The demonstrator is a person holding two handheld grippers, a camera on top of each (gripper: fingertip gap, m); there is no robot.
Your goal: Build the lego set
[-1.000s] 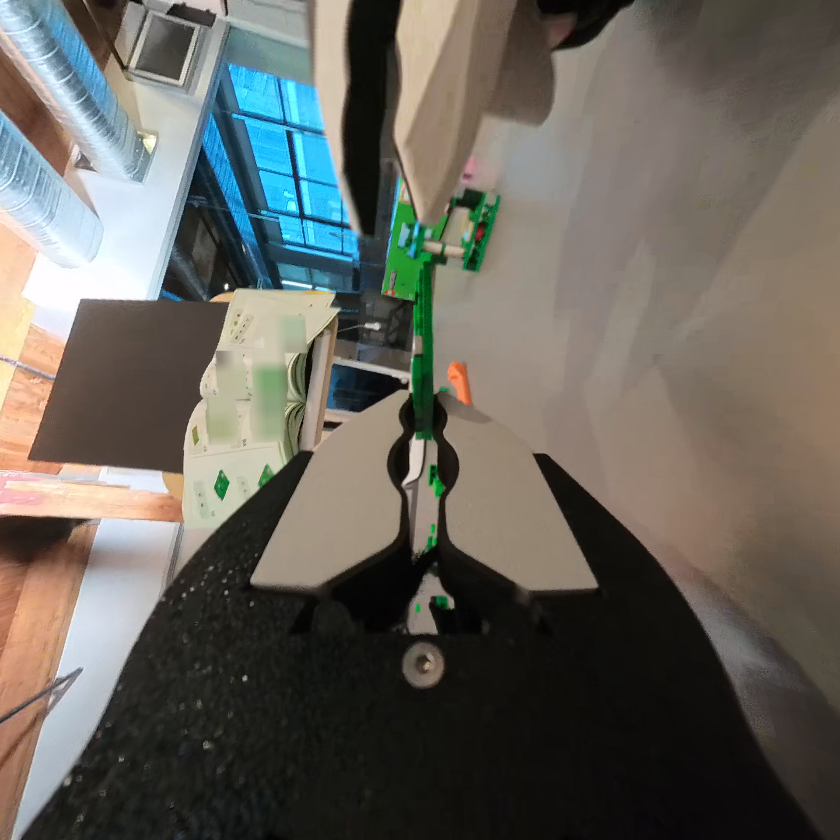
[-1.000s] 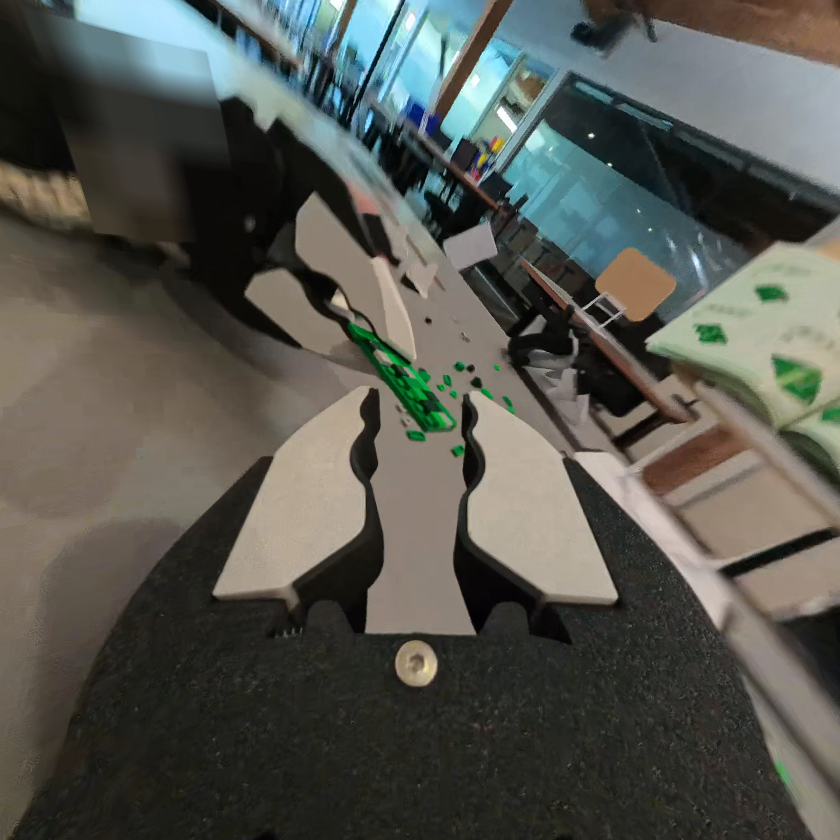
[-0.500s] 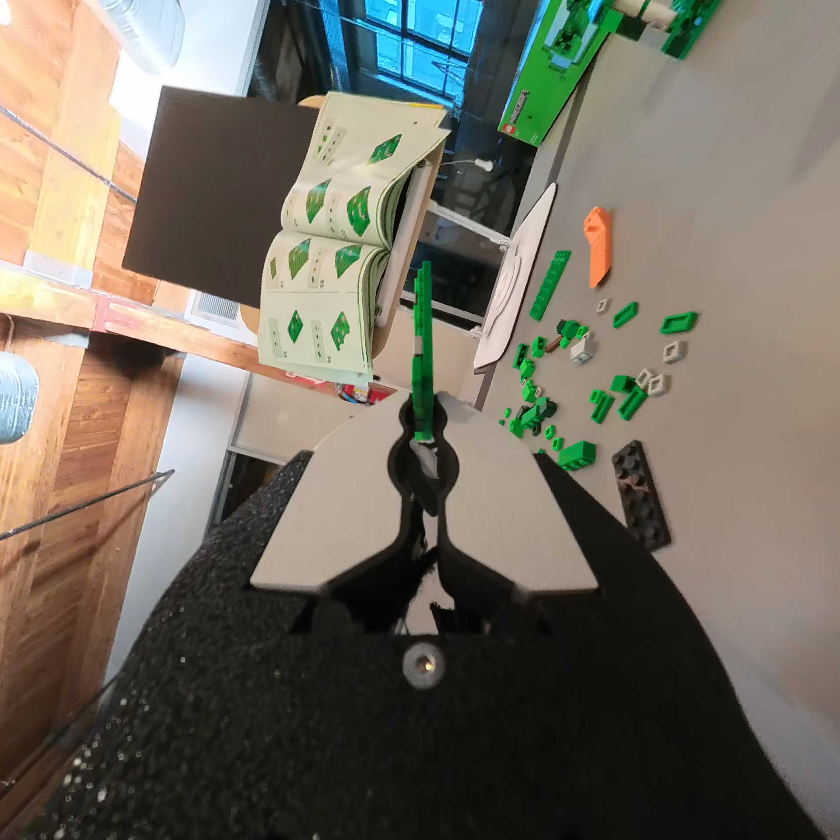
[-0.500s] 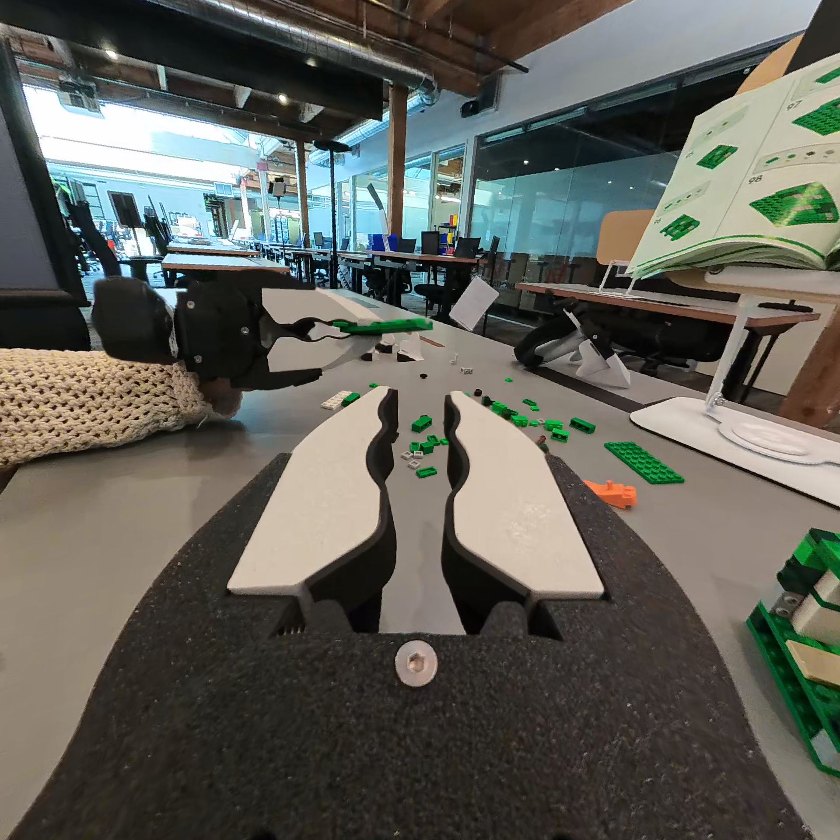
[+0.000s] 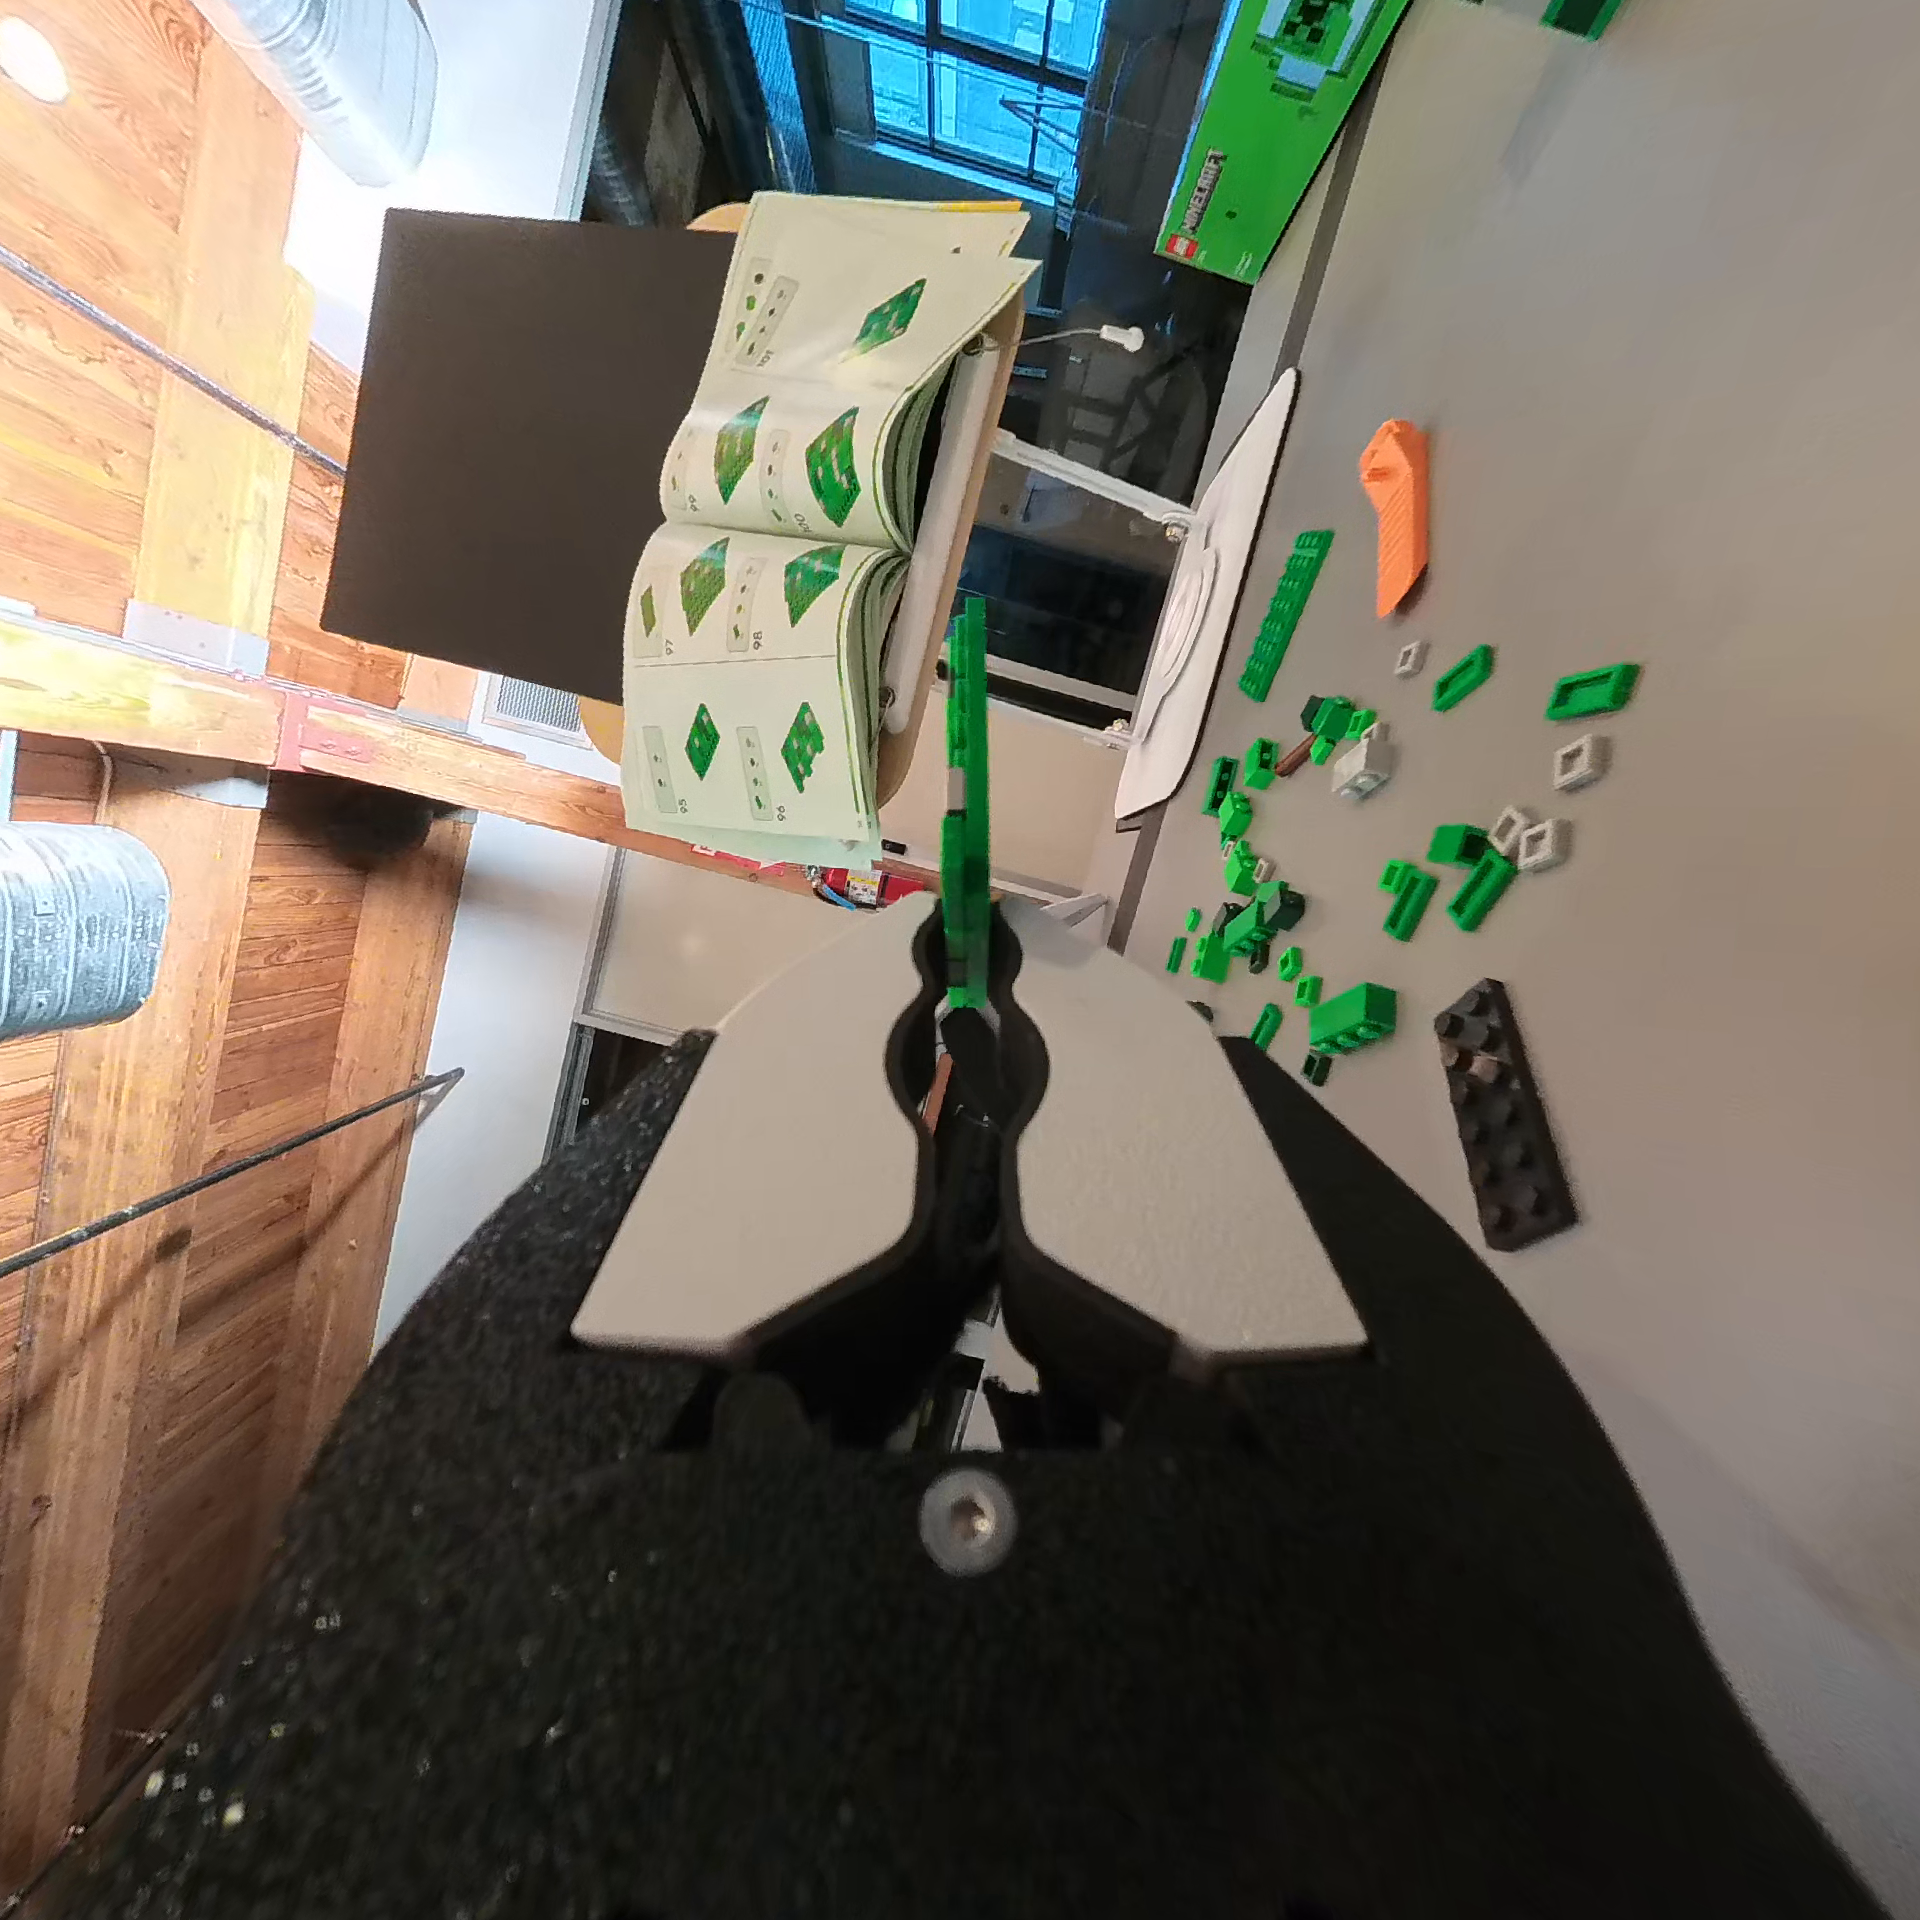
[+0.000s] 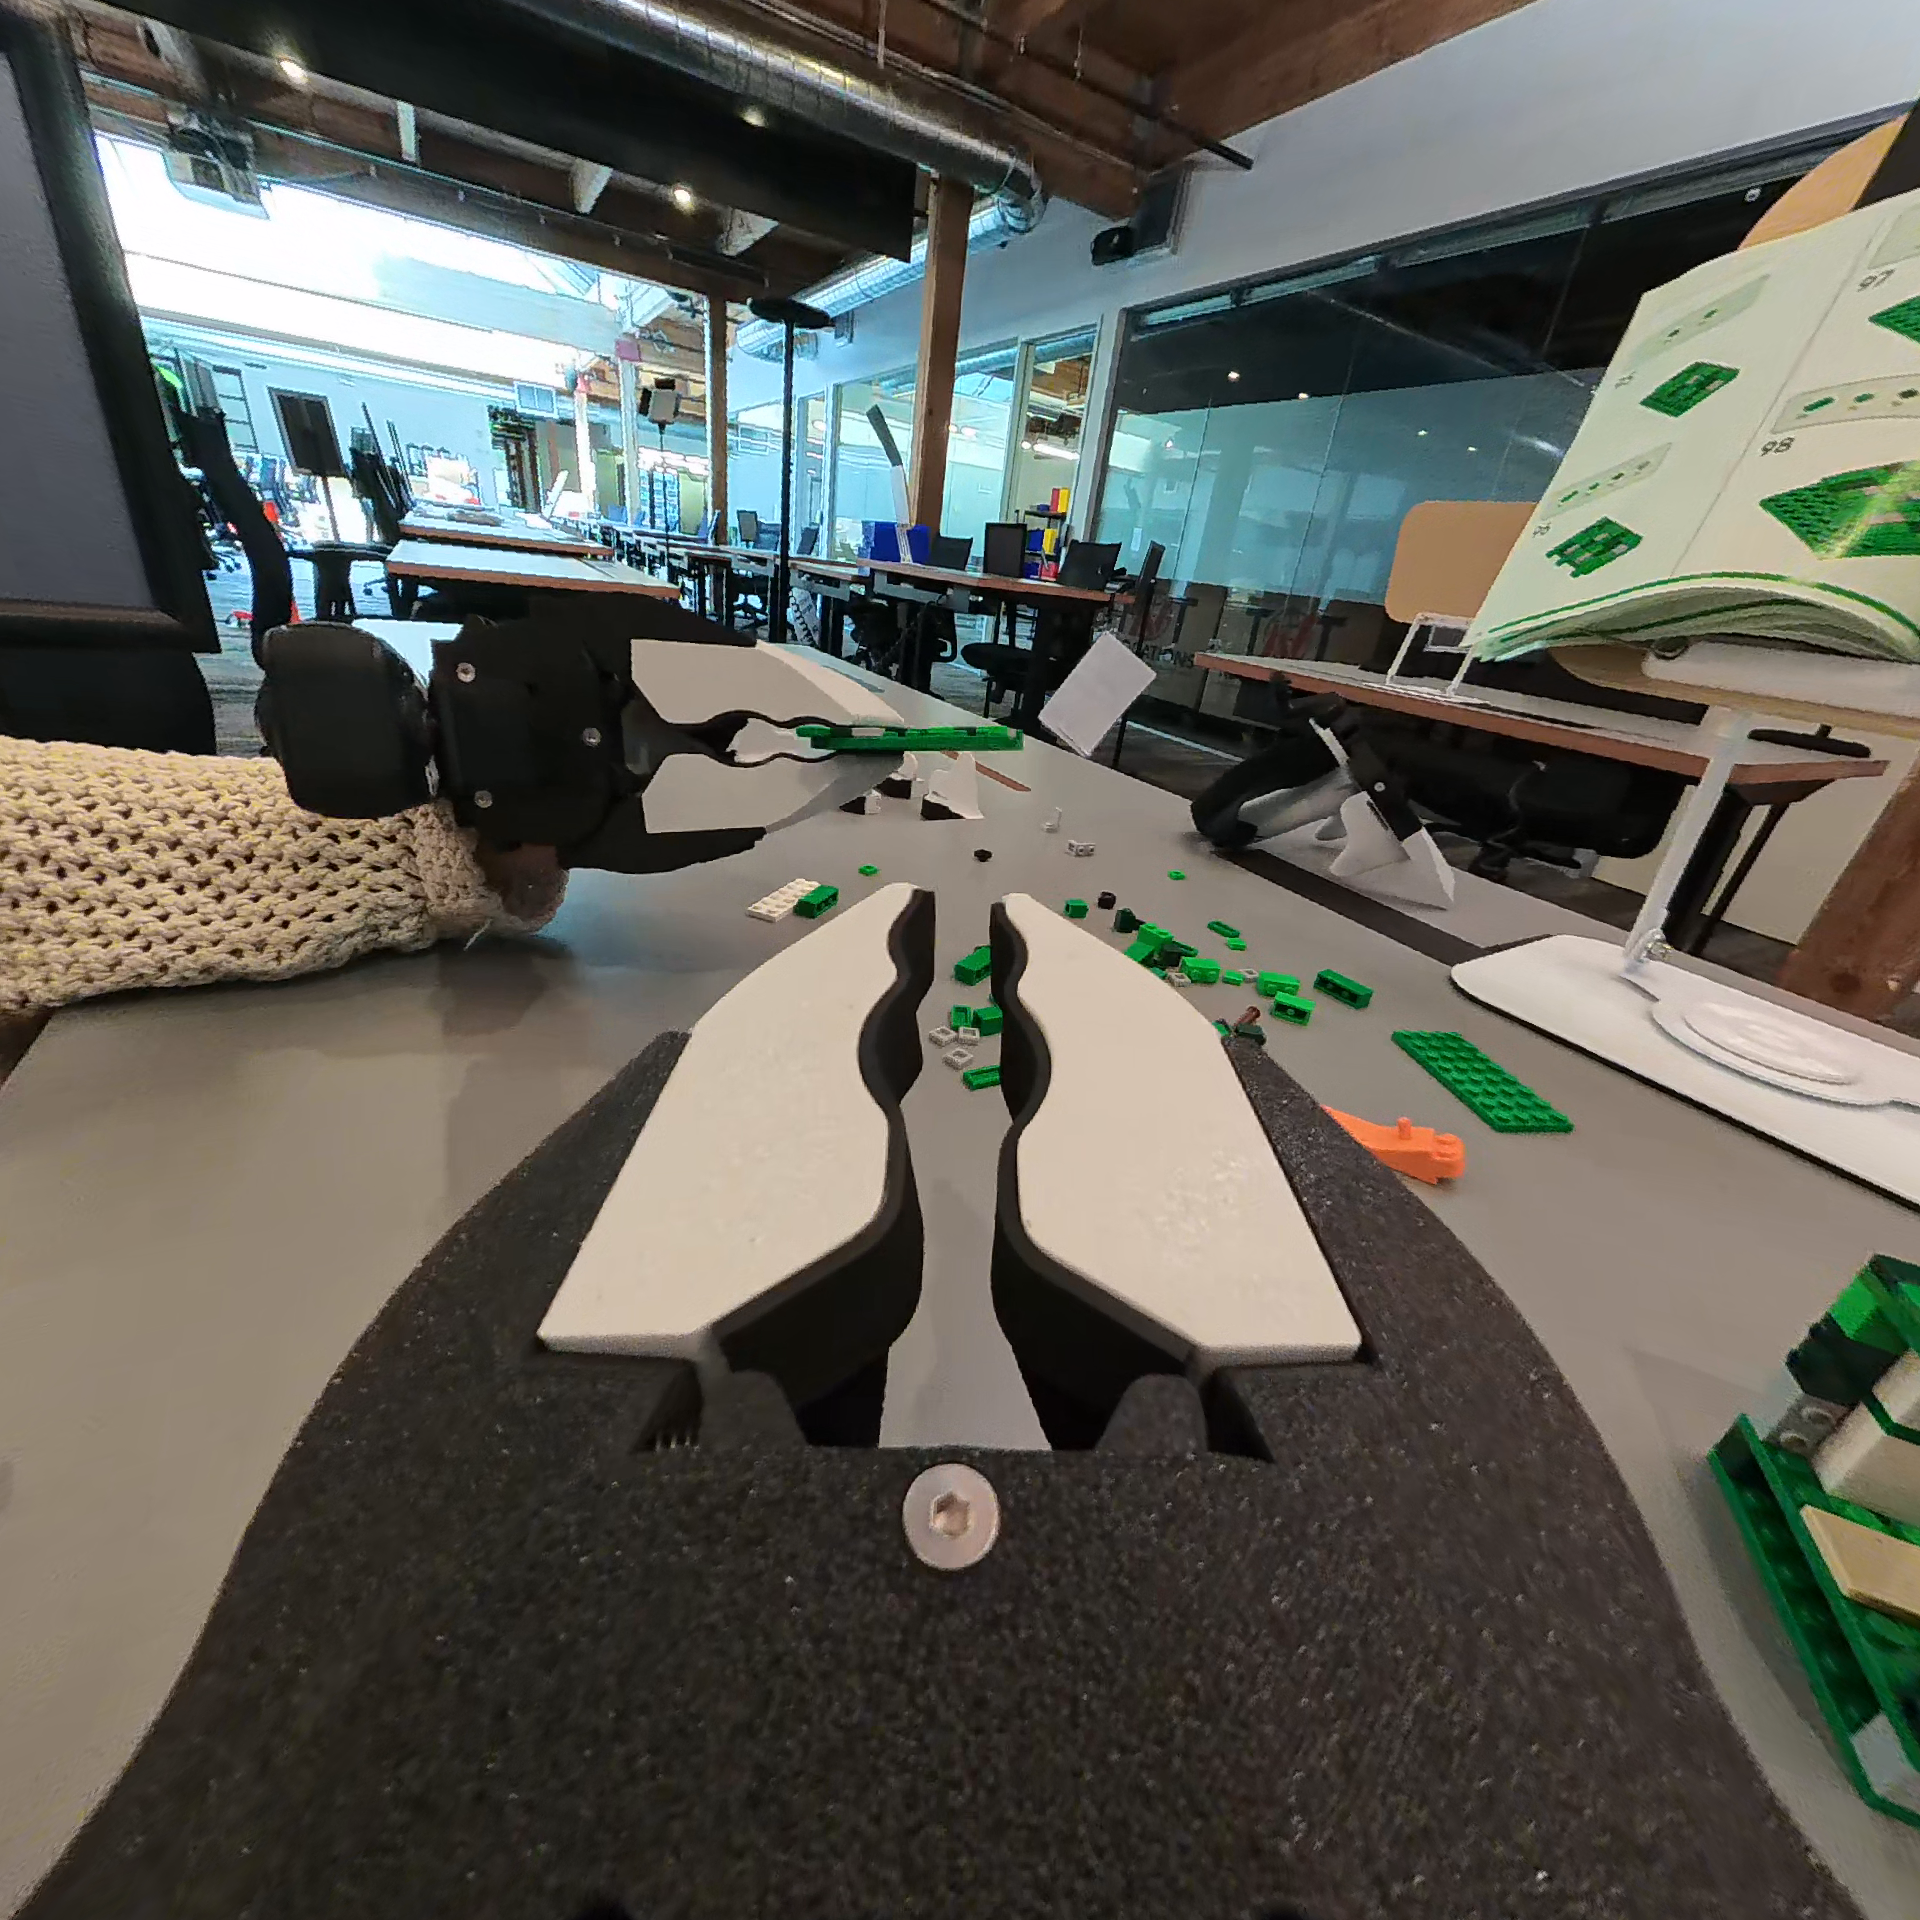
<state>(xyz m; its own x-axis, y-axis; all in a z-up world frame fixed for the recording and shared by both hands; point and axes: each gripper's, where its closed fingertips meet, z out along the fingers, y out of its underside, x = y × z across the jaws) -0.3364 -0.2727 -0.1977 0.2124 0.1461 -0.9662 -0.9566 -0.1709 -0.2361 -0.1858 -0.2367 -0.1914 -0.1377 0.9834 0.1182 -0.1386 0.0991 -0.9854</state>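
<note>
My left gripper (image 5: 964, 925) is shut on a flat green lego plate assembly (image 5: 966, 790), seen edge-on and sticking out past the fingertips. In the right wrist view that gripper (image 6: 831, 758) holds the plate (image 6: 914, 738) level above the grey table at the left. My right gripper (image 6: 961, 909) is open a little and empty, low over the table. Loose green, white and black bricks (image 6: 1174, 956) lie scattered ahead of it. A long green plate (image 6: 1481, 1081) and an orange brick separator (image 6: 1403, 1143) lie at the right. A partly built green model (image 6: 1839, 1475) stands at the right edge.
An open instruction booklet (image 5: 790, 582) rests on a white stand (image 6: 1683, 1029) at the table's far side. A black plate (image 5: 1501, 1127) lies near the loose bricks. The green set box (image 5: 1278, 114) lies farther along the table. A knitted sleeve (image 6: 208, 873) rests on the table at the left. The tips of one gripper are about 15 centimeters away from the tips of the other. To the partly built green model (image 6: 1839, 1475): right tips about 20 centimeters, left tips about 30 centimeters.
My left gripper has swung away from the right gripper and the model, still gripping the green plate. My right gripper has drawn back, turned level and narrowed its gap.
</note>
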